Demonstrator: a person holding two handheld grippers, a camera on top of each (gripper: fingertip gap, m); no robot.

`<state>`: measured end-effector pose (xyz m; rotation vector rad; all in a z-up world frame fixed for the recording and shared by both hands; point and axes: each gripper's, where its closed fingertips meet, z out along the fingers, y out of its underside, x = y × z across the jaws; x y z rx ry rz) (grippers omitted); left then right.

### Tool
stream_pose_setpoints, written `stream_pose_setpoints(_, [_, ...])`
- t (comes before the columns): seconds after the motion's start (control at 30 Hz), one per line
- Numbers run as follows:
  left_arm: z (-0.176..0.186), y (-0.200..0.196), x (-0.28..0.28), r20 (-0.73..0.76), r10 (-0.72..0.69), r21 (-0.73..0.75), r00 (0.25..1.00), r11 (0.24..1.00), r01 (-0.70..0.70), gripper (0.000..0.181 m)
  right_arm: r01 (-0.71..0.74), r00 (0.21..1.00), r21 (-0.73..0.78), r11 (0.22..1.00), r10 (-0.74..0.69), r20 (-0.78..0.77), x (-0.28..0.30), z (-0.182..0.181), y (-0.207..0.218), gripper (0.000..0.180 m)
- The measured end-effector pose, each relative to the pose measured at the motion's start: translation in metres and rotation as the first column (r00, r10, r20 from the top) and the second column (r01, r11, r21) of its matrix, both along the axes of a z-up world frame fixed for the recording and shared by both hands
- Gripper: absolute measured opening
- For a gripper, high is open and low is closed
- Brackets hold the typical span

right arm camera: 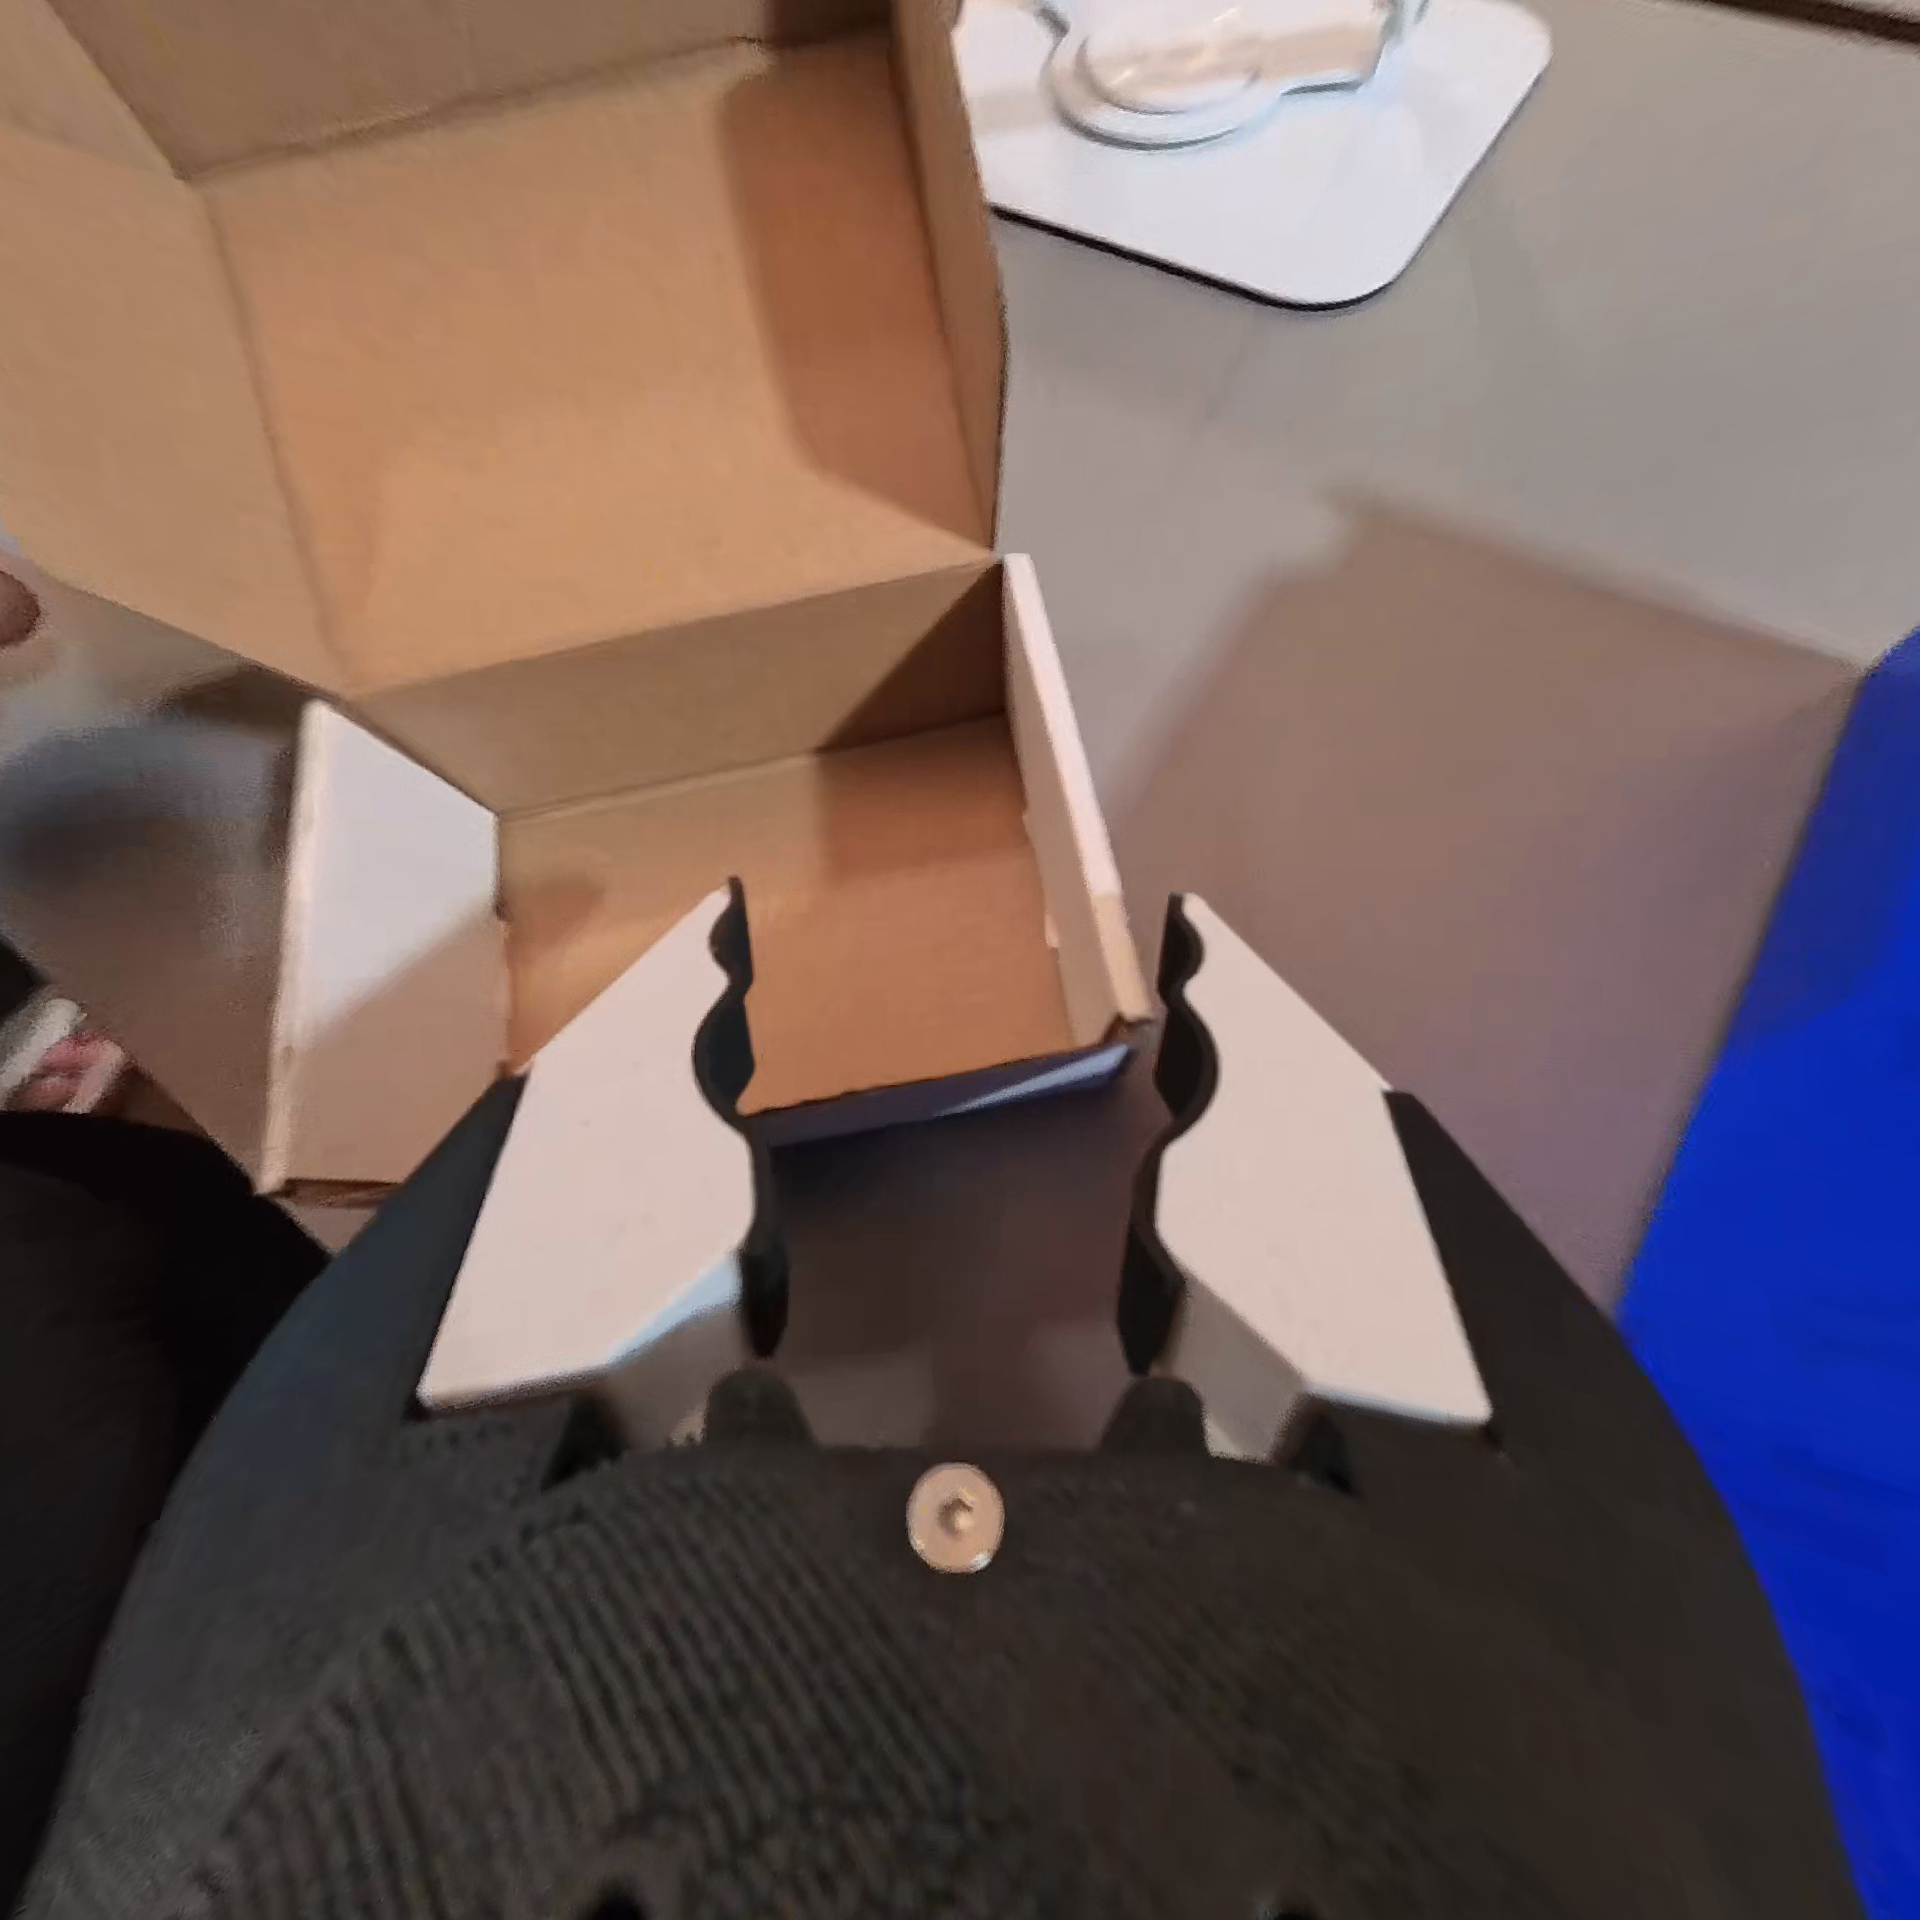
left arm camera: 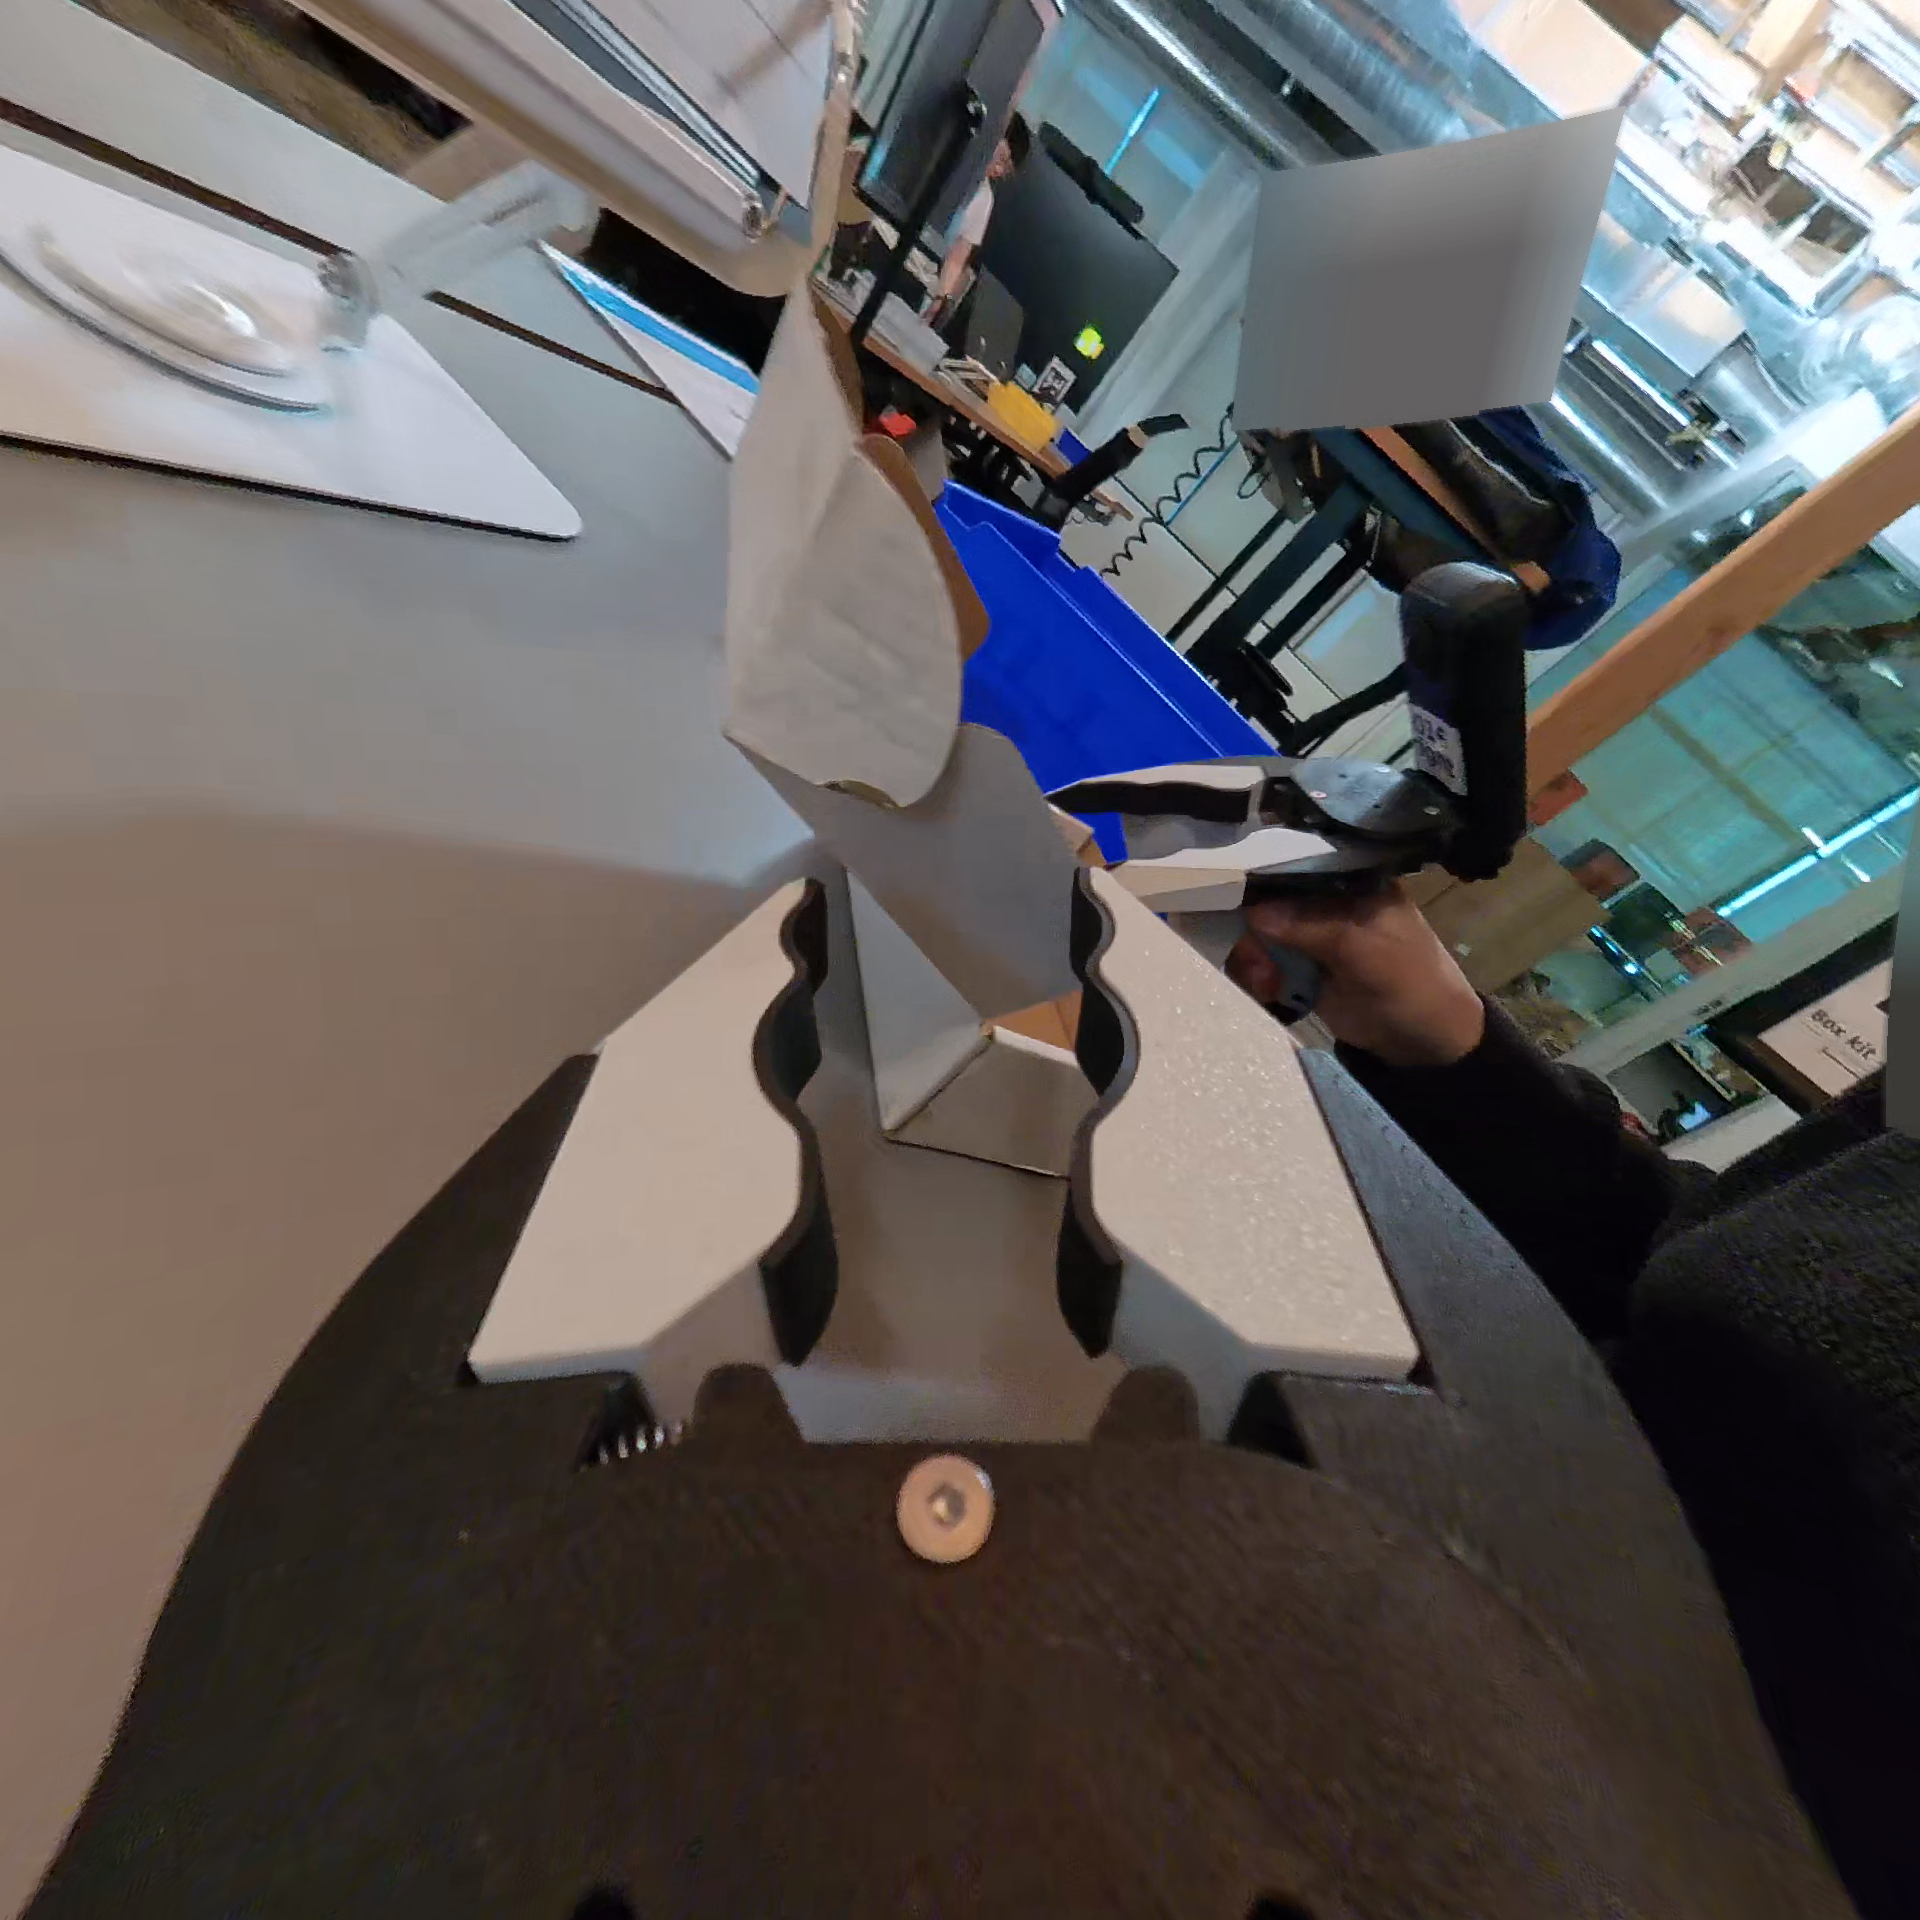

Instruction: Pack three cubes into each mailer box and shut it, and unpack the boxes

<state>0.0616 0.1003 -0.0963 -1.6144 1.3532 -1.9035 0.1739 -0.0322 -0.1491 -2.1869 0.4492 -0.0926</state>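
The mailer box [right arm camera: 644, 520] stands open on the grey desk [right arm camera: 1455, 468], white outside and brown inside, its lid raised up and back so that the whole bare brown floor of the box shows in the right wrist view; no cube can be seen in it. In the left wrist view the same box [left arm camera: 935, 883] is seen from its side, with a creased lid flap [left arm camera: 831, 623] rising above it. The left tongs [left arm camera: 945, 914] sit around the box's near corner, their fingers a moderate way apart with cardboard between them, though whether the pads press on it cannot be told. The right tongs [right arm camera: 951, 914] hang over the box's near right corner with fingers well apart and nothing held; from the left they appear beyond the box, carried by a hand [left arm camera: 1340, 966] in a dark sleeve. A blue bin [left arm camera: 1081, 644] stands just beside the box on its right. Farther back on the desk lies a white mat [right arm camera: 1299, 187] with a clear glass dish [right arm camera: 1164, 73] on it.
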Motion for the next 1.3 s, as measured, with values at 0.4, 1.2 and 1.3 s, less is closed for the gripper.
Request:
stream_pose_setpoints(0.4, [0.015,0.003,0.006,0.093,0.104,0.090,0.990,0.990,-0.112,0.041,-0.198,0.967,0.141,0.970,0.217,-0.133,-0.051,0.007,0.024,0.064])
stream_pose_setpoints(1.2, [-0.019,-0.025,-0.003,0.023,-0.017,0.440,1.000,0.898,0.005,0.045,-0.242,0.969,0.205,0.948,0.248,-0.002,-0.051,0.026,0.041,0.083])
stream_pose_setpoints(1.3, [-0.019,-0.022,-0.008,0.012,0.001,0.449,1.000,0.894,-0.007,0.055,-0.210,0.976,0.234,0.949,0.219,-0.015,-0.049,0.030,0.033,0.084])
